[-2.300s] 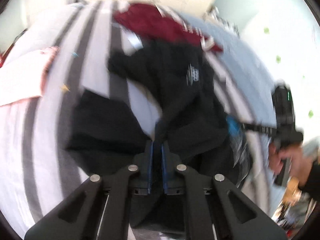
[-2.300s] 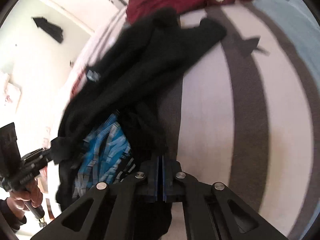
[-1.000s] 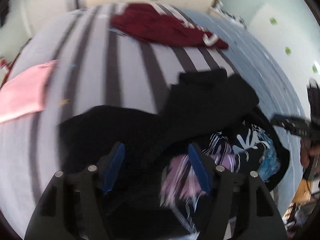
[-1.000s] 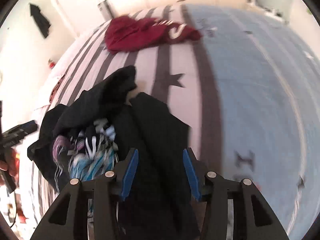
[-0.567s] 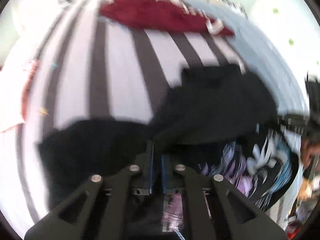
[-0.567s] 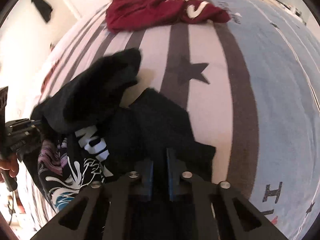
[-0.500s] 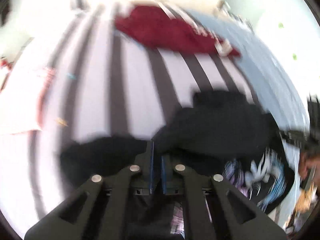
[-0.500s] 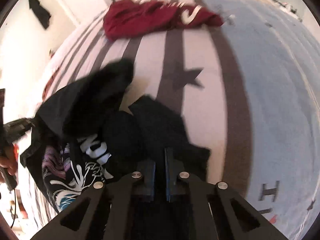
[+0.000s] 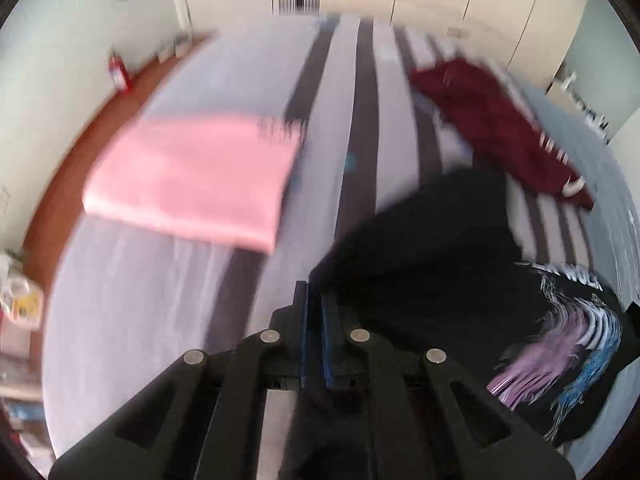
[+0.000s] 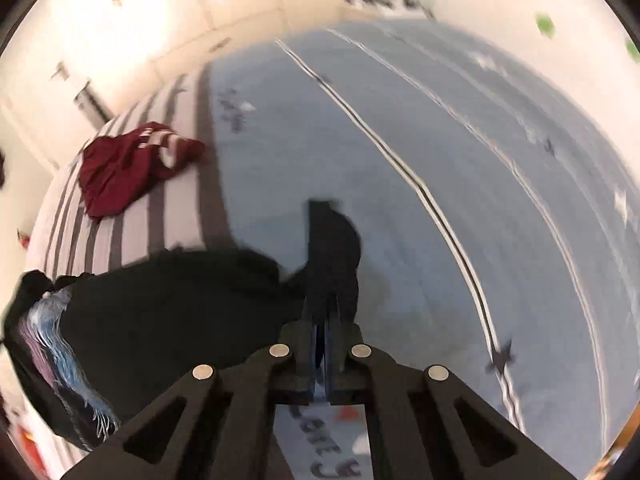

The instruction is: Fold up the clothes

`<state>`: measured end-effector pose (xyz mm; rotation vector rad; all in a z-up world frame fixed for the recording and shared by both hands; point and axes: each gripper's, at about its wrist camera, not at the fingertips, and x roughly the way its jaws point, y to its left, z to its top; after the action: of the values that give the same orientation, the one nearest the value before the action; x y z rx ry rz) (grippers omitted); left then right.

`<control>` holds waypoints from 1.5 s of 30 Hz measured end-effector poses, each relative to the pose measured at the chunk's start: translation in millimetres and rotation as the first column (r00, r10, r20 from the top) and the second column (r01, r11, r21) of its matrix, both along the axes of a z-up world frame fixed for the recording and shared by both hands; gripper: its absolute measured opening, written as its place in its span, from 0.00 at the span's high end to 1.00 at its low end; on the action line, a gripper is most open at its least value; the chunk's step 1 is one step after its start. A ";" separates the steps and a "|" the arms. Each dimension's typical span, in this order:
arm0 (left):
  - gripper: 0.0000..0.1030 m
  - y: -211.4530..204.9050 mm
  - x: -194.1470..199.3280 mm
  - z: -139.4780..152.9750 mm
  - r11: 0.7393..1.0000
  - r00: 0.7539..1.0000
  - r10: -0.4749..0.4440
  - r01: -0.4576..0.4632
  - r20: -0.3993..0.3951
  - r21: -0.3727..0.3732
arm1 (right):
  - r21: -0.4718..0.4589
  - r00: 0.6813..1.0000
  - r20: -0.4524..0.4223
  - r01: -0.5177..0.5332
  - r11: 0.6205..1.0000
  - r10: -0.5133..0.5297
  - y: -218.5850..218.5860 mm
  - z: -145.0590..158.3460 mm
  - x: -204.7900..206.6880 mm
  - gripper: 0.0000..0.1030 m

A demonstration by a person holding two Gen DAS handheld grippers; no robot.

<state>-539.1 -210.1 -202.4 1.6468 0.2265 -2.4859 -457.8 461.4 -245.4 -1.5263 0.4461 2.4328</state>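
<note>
Both grippers are clamped on the black printed T-shirt (image 9: 460, 280): left gripper (image 9: 314, 300) pinches one edge, right gripper (image 10: 326, 300) another. It lies spread over the striped bedcover (image 9: 240, 72), between a folded pink garment (image 9: 192, 176) and a crumpled maroon garment (image 9: 492, 120).

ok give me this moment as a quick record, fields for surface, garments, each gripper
surface: bed, striped cover on one side, blue on the other
black shirt: printed, spread between both grippers
pink garment: folded flat on the bed
red garment: crumpled, lying at the far end, apart from the black shirt
left gripper: shut on an edge of the black shirt
right gripper: shut on black fabric of the same shirt
</note>
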 end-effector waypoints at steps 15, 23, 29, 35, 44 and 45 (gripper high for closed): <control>0.58 25.0 27.5 -2.2 0.999 0.999 -0.024 0.023 -0.024 -0.024 | 0.182 0.995 -0.048 -0.079 0.980 0.090 -57.8 26.1 -27.7 0.83; 0.48 69.4 -44.7 -26.6 0.989 0.990 -0.130 0.133 0.046 -0.063 | 0.090 0.945 -0.056 -0.317 0.944 0.323 -115.2 -3.7 -103.2 0.59; 0.48 66.5 -81.3 -60.4 0.980 0.985 -0.104 0.125 0.137 -0.152 | 0.091 0.955 0.126 -0.282 0.955 0.270 -111.4 -65.1 -148.2 0.59; 0.75 52.5 -90.6 -72.7 0.985 0.978 -0.146 0.158 0.149 -0.072 | 0.023 0.946 0.176 -0.280 0.960 0.272 -96.6 -85.0 -160.8 0.67; 0.89 18.8 -3.4 18.4 0.997 0.996 -0.077 0.077 -0.038 -0.010 | -0.051 0.971 0.043 -0.234 0.971 0.236 -80.5 -31.8 -112.4 0.95; 0.89 10.1 13.8 25.5 0.998 0.998 -0.054 0.055 -0.034 0.009 | -0.063 0.970 0.030 -0.237 0.969 0.240 -80.0 -24.0 -100.4 0.95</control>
<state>-525.3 -200.1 -176.9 1.6374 0.2014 -2.5580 -558.2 381.4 -269.3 -1.7387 0.3472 2.5837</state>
